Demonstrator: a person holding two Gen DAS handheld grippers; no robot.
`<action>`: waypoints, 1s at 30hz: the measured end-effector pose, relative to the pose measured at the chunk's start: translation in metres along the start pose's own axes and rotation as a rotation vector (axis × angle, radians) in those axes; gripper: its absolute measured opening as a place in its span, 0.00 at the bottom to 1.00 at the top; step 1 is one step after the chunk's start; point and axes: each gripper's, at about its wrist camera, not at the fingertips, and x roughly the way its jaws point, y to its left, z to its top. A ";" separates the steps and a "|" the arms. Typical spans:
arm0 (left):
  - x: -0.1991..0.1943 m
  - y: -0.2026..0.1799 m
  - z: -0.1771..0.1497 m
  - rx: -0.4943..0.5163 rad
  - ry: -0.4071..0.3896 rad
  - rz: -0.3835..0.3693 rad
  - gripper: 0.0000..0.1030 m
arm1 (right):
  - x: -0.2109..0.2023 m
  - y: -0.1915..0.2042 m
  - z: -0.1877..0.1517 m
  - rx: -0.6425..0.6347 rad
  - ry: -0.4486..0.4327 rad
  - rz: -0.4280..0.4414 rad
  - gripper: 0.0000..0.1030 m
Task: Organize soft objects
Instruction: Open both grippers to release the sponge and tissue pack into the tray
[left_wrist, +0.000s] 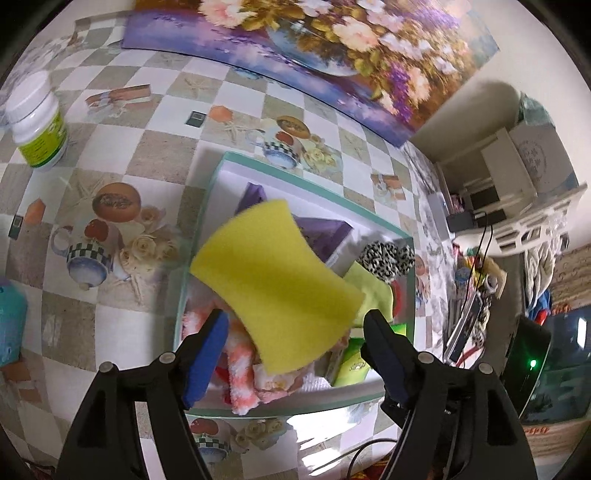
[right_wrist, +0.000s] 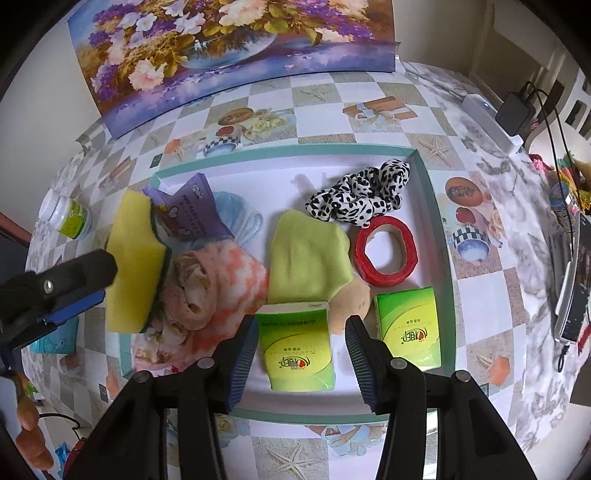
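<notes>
A yellow sponge (left_wrist: 273, 288) hangs blurred between the blue pads of my left gripper (left_wrist: 295, 354), which is open; neither pad presses on it. In the right wrist view the sponge (right_wrist: 136, 258) leans on a pink-and-white towel (right_wrist: 229, 280) at the left end of the teal-rimmed tray (right_wrist: 432, 206), with a left gripper finger (right_wrist: 77, 271) beside it. My right gripper (right_wrist: 301, 350) is open astride a green tissue pack (right_wrist: 295, 343), with a gap showing at the right pad. A green cloth (right_wrist: 306, 254) and spotted scrunchie (right_wrist: 362, 195) also lie in the tray.
The tray also holds a red tape roll (right_wrist: 384, 273), a second tissue pack (right_wrist: 406, 328), a purple packet (right_wrist: 192, 214) and a pale blue cloth (right_wrist: 240, 218). A white bottle (left_wrist: 37, 125) stands on the checked tablecloth to the left. A floral picture (right_wrist: 229, 48) leans at the back.
</notes>
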 end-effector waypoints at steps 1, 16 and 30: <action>0.000 0.003 0.001 -0.010 -0.001 -0.001 0.74 | 0.000 0.000 0.000 -0.002 0.001 0.000 0.51; -0.021 0.025 -0.003 -0.035 -0.065 0.138 0.78 | -0.004 0.008 -0.005 -0.029 -0.019 -0.026 0.65; -0.049 0.037 -0.027 0.056 -0.180 0.403 0.92 | -0.026 0.022 -0.021 -0.068 -0.112 -0.054 1.00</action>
